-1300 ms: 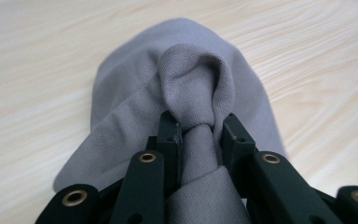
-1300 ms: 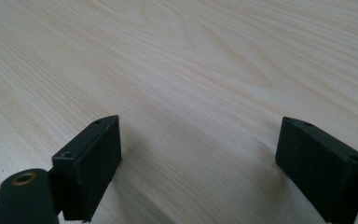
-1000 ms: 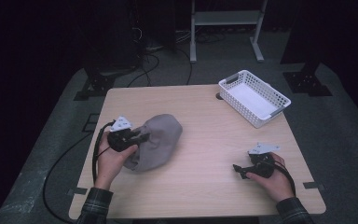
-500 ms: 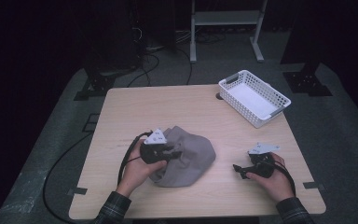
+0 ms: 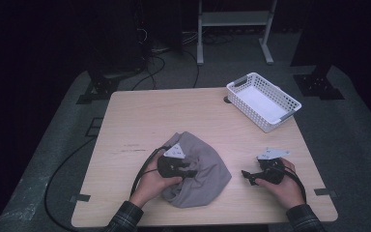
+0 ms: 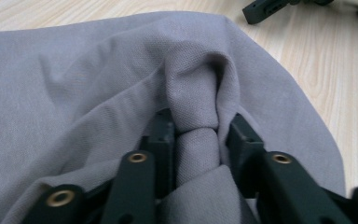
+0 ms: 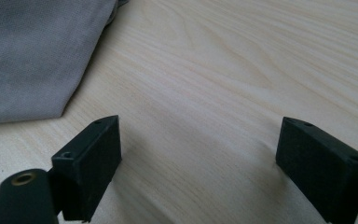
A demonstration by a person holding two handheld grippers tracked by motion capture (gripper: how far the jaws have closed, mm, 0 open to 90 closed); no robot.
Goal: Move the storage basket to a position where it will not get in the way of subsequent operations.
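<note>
The left claw (image 5: 189,173) sits low on the counter (image 5: 140,121), near the edge closest to the person. A left hand (image 5: 153,182) holds it. It points toward 3 o'clock. A fold of the grey cloth (image 5: 200,170) is bunched up between its jaws, and the jaws touch the fold on both sides. The jaws have just been opening a bit, with the cloth fold between them. In the left claw view, the fold (image 6: 196,140) stands up like a small hump between the two black jaws.

The cloth lies in a soft heap at about 6 o'clock on the counter, a little left of the middle. Its edge is near the right claw (image 5: 247,175) but does not touch it.

The right claw rests at about 4 o'clock on the counter, in the right hand (image 5: 282,184). It points toward 9 o'clock, at the cloth. Its jaws are wide apart with only bare wood between them, as the right claw view shows.

Farther off, at about 1 o'clock, a white basket (image 5: 244,94) sits near the far right corner of the counter. It is well apart from the cloth and from both claws.
</note>
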